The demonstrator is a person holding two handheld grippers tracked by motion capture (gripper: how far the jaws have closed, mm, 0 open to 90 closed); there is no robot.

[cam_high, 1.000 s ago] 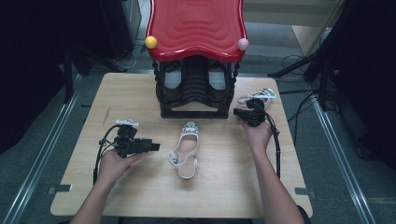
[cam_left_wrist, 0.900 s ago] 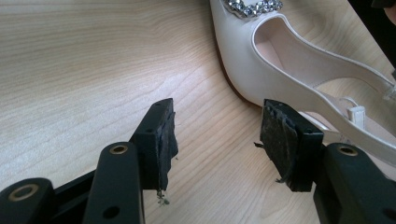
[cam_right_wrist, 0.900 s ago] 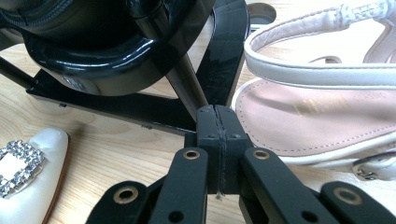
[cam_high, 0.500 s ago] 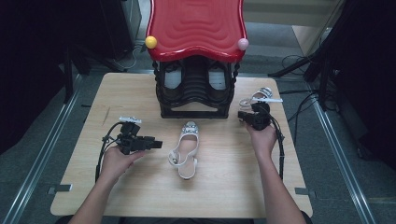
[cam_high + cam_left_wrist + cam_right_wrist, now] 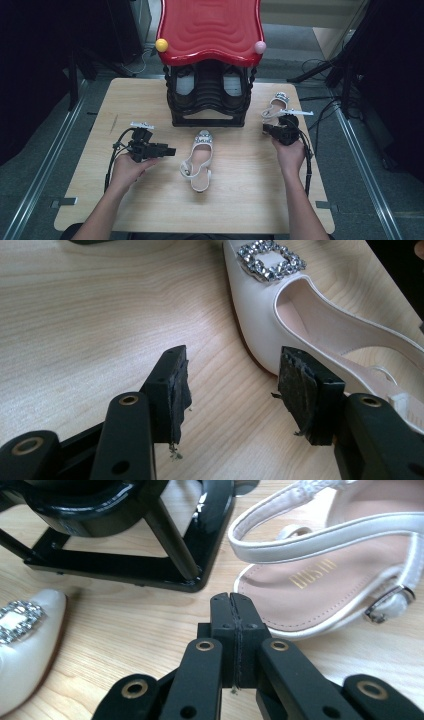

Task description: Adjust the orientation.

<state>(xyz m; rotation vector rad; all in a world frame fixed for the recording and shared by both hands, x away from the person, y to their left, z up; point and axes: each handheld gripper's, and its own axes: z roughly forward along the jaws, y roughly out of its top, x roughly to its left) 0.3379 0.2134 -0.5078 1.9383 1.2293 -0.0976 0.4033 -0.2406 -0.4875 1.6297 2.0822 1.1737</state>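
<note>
A white slingback shoe (image 5: 198, 160) with a rhinestone buckle lies in the middle of the wooden table (image 5: 150, 200), toe pointing away from me. My left gripper (image 5: 170, 150) sits just left of it, open, its jaws aimed at the shoe's side. In the left gripper view the shoe (image 5: 260, 300) lies just beyond the right jaw of the left gripper (image 5: 232, 385), and nothing is between the jaws. The matching shoe (image 5: 274, 105) rests at the far right beside the rack. My right gripper (image 5: 266, 129) is shut and empty. The right gripper (image 5: 232, 600) points at that shoe's heel end (image 5: 320, 580).
A black shoe rack (image 5: 209, 100) with a red wavy top (image 5: 210, 30) stands at the back centre, with dark shoes inside. Its base frame (image 5: 125, 565) is close ahead of the right gripper. Cables trail from both grippers across the table.
My left gripper has crept a little to the right, nearer the middle shoe. My right hand has drawn slightly back toward me, uncovering more of the far shoe.
</note>
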